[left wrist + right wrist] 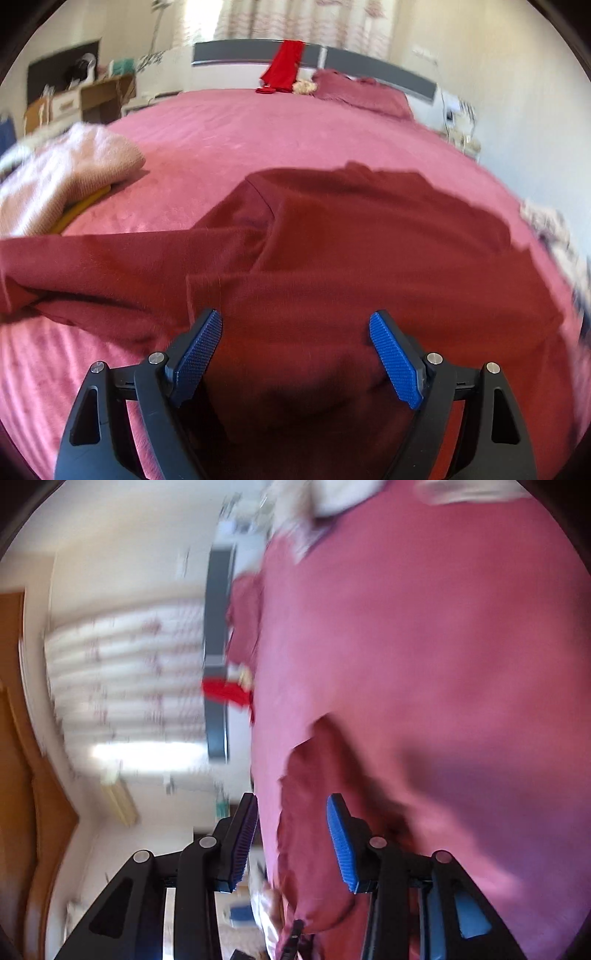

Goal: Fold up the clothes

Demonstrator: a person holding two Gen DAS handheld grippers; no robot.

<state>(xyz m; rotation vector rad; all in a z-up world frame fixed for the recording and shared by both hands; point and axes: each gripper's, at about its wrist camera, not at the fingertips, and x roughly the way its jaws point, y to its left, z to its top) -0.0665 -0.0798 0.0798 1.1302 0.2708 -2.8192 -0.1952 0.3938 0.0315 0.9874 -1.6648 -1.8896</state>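
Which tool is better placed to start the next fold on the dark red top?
Left, probably. The left tool is open and level over the dark red top on the pink bedspread. The right tool is rolled sideways at its edge.

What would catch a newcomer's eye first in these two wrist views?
The dark red top spread across the pink bedspread, one sleeve stretched out to the left, fills the left wrist view, with the open left gripper just above it. A pale pink sweater lies at the bed's left edge. The right wrist view is rolled sideways and blurred, its open right gripper at the top's edge.
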